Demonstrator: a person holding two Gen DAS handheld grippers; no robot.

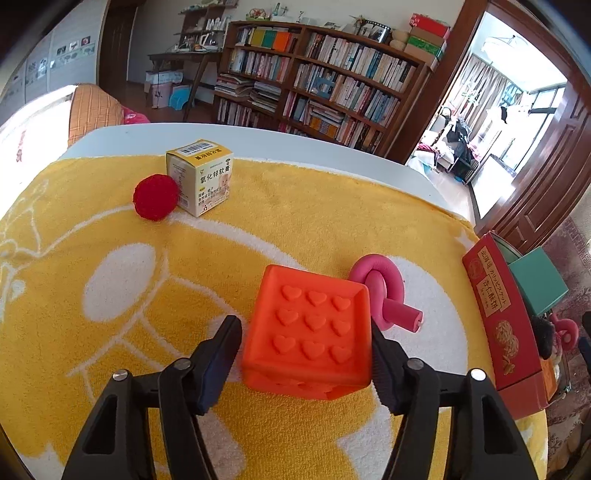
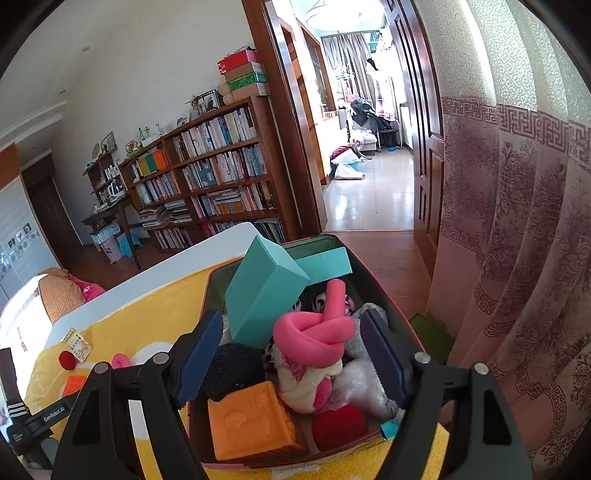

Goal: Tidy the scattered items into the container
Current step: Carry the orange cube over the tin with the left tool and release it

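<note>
With the right gripper (image 2: pixel 291 356) open and empty over the filled container (image 2: pixel 402 325), the left gripper (image 1: pixel 306 360) straddles the orange block (image 1: pixel 308 334) on the towel (image 1: pixel 110 295) (left pad apparently not yet pressing), so closing and lifting seems next.

A tall wooden bookcase (image 1: pixel 317 85), packed with books, is seen against the far wall, with coloured boxes (image 1: pixel 428 35) stacked on its top. A dark wooden desk (image 1: pixel 181 61) is placed to its left. An open doorway (image 2: pixel 369 166) is shown leading to a bright tiled room. A patterned curtain (image 2: pixel 517 221) is hung beside it.
</note>
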